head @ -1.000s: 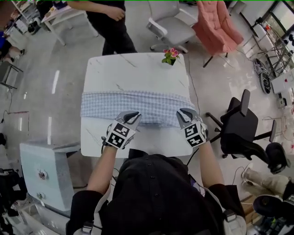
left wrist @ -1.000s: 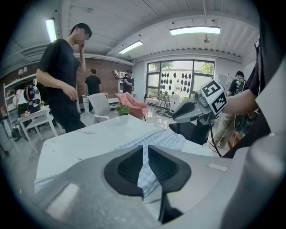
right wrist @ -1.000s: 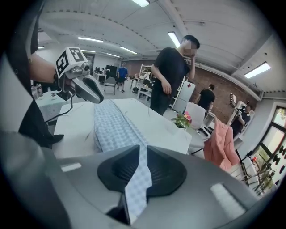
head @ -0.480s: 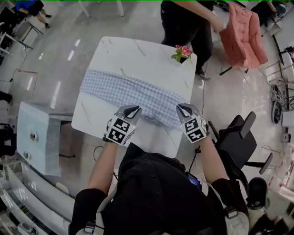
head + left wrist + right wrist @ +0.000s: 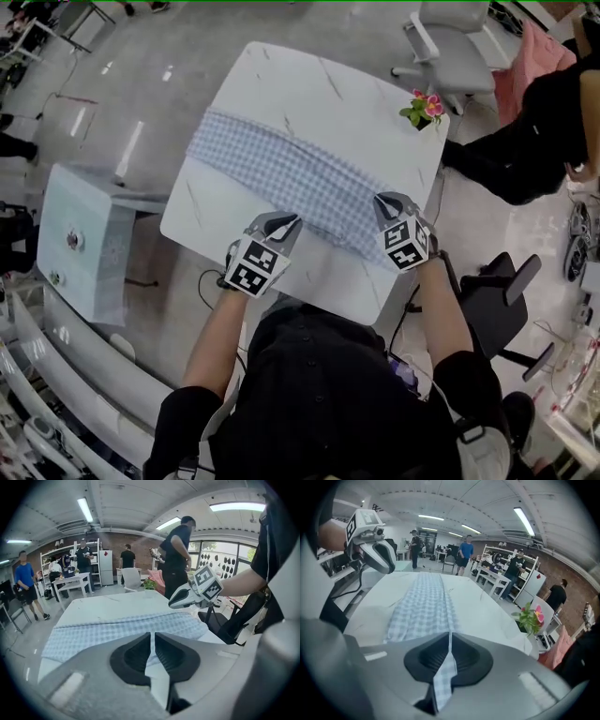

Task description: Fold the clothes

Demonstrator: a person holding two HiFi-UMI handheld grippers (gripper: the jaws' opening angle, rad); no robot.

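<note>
Cloth (image 5: 281, 169), blue-checked, lies as a long narrow band across the white table (image 5: 281, 75), stretching away ahead of both claws. Right claw (image 5: 386, 202) pinches its near edge, fabric trailing back between the jaws. Left claw (image 5: 286, 223) is likewise closed on that edge. We judge the lengthwise folding done; crosswise folds remain.

Blue-and-white checked cloth (image 5: 281, 173) on white, grey-veined table (image 5: 281, 84) (pink flowers (image 5: 427, 101)).
</note>
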